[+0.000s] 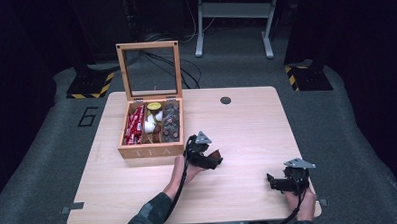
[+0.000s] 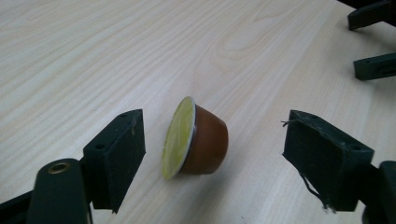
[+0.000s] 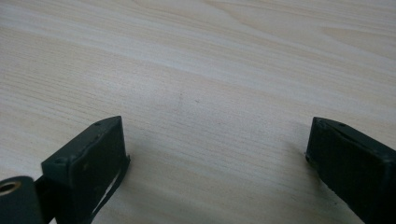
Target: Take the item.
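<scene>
Left gripper (image 2: 212, 154) has its jaws spread apart over the pale wooden tabletop (image 2: 116, 56), with a brown coffee capsule (image 2: 198, 139) lying on its side between them. Neither pad presses on the capsule; there is a clear gap on each side, narrower toward the jaw at the left of the left gripper view. The capsule's yellow-green foil lid faces that jaw, and its brown body tapers toward the other. In the high view the left gripper (image 1: 212, 159) sits just to the right of the front corner of a wooden tea box (image 1: 150, 151), whose glass-paned lid stands open and upright. The box compartments hold red sachets (image 1: 135, 125), white and yellow-topped capsules in the middle, and dark capsules at the right.

Right gripper (image 3: 217, 163) is also spread wide, with nothing but bare wood between its jaws. In the high view the right gripper (image 1: 275, 182) rests near the front right corner of the tabletop, well apart from the left one, its jaws pointing left
</scene>
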